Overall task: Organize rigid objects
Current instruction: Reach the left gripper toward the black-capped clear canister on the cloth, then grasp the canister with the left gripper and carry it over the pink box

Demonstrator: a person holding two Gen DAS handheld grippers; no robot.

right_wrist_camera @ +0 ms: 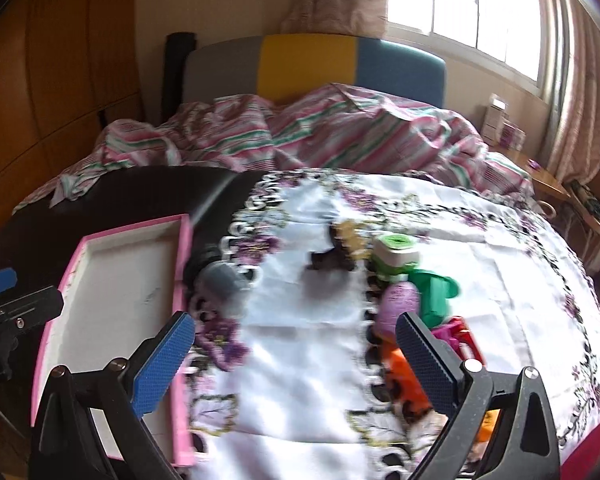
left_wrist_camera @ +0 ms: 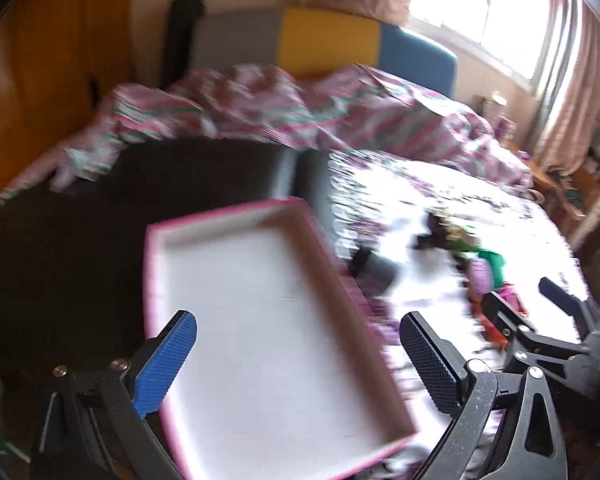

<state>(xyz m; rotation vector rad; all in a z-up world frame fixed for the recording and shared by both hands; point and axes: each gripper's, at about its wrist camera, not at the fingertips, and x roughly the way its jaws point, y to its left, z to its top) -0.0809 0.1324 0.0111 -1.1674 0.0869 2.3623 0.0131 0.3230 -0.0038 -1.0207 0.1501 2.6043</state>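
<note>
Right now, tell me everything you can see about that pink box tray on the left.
The pink box tray is a shallow rectangular tray, cardboard by the look, with pink walls and a white inner floor bearing faint scuffs. It is empty and lies open side up on the dark surface, its right wall along the edge of the flowered white cloth. The left gripper hovers open over it; neither finger clearly touches it.

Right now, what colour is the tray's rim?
Pink rim on the tray, white inside; clearest in the right wrist view.

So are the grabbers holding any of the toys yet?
No. Both the left gripper and right gripper have open jaws with nothing between them. The toys lie on the cloth.
</note>
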